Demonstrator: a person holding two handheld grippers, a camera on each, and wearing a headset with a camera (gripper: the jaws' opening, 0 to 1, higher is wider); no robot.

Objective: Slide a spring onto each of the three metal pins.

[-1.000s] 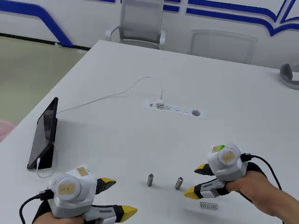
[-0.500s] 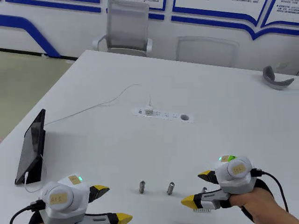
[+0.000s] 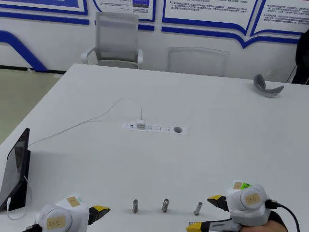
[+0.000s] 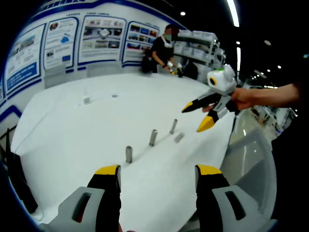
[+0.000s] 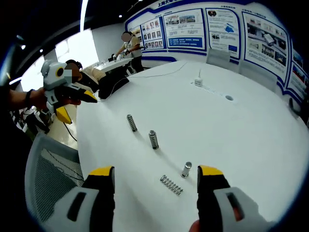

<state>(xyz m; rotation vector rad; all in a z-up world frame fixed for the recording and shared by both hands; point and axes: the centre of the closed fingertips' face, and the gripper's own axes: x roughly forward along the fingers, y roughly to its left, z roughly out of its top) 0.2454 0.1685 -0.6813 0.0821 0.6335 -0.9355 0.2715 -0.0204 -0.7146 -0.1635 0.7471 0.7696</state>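
Spring [image 5: 172,185] lies before the right gripper [image 5: 155,170], jaws spread, held low; left gripper [image 4: 157,169] likewise spread.

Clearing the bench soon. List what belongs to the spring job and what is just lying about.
Job: three pins, loose spring, left hand-held gripper, right hand-held gripper.
Lying about: tablet, power strip, cable, grey curved piece, chair.
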